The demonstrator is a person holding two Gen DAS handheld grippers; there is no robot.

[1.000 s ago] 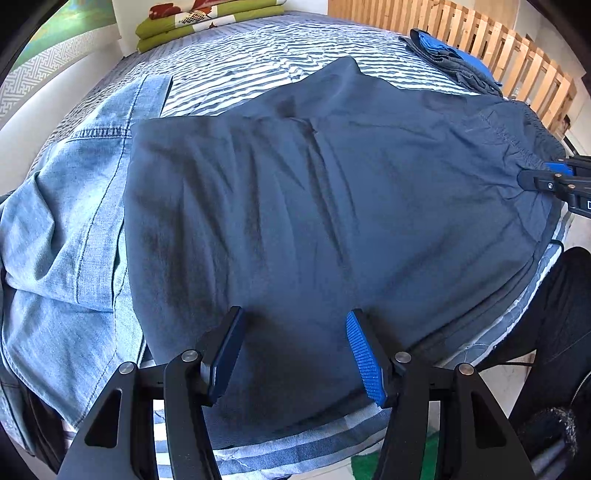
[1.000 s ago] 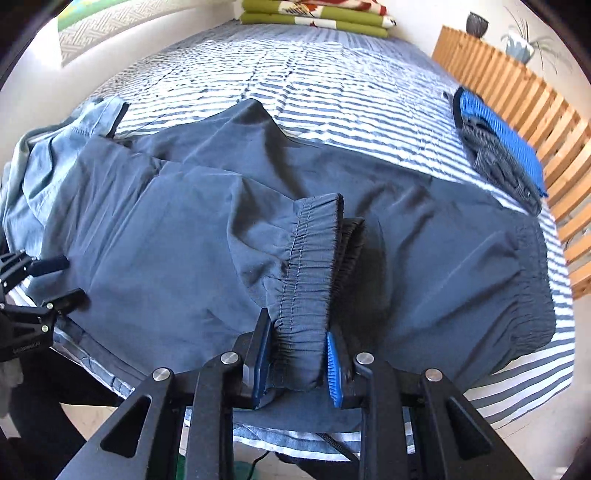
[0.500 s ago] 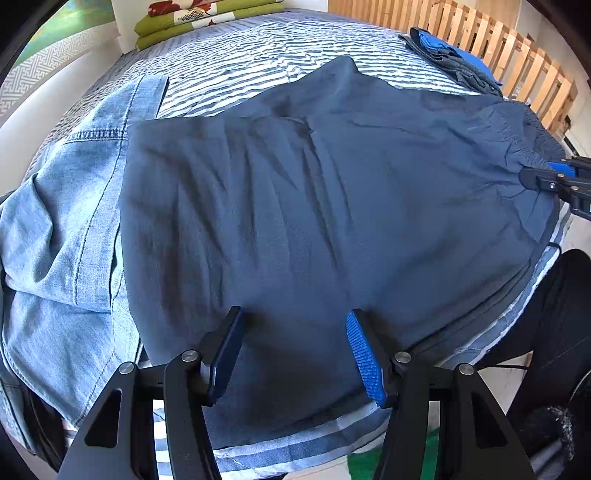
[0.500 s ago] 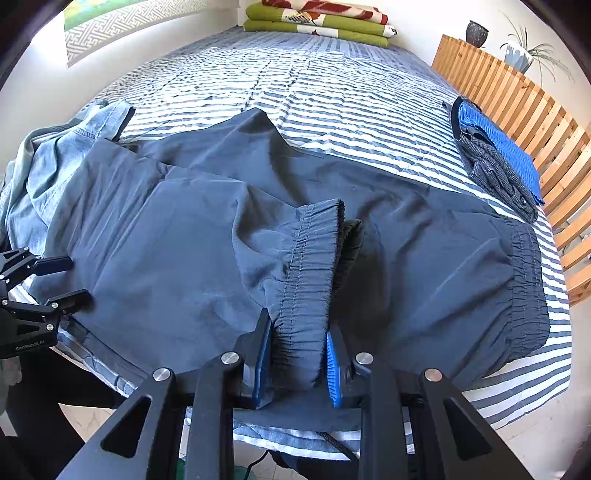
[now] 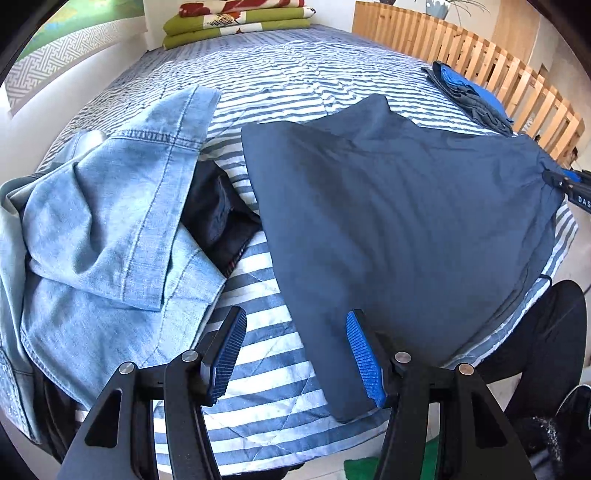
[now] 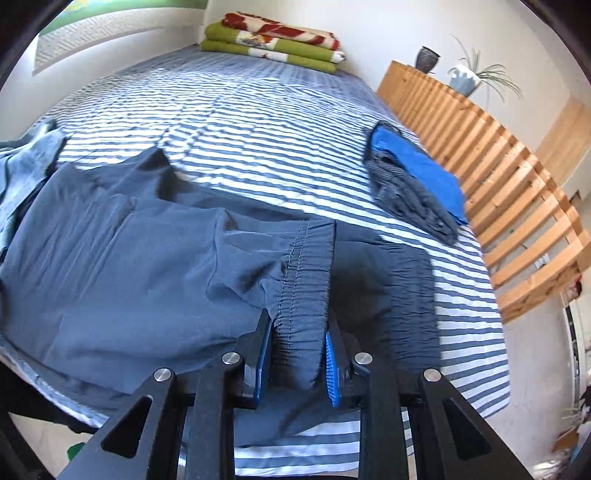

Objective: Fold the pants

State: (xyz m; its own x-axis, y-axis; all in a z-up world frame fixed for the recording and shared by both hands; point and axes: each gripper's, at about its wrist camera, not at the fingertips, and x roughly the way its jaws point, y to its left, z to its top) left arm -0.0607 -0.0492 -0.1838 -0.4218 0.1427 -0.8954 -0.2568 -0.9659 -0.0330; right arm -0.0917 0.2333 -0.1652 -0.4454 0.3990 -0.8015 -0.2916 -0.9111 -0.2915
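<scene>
A bed with a blue-and-white striped cover (image 6: 258,122) filled the room; folded green, red and white blankets (image 6: 273,42) lay stacked at its far end against a white wall (image 6: 369,33); a slatted wooden frame (image 6: 509,206) ran along one side; a dark vase (image 6: 427,59) and a potted plant (image 6: 469,75) stood behind it; daylight fell across the cover.

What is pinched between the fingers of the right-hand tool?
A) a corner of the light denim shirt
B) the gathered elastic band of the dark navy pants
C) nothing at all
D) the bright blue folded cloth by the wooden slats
B: in the right wrist view the right gripper has its fingers clamped on the pants' gathered elastic band.
</scene>
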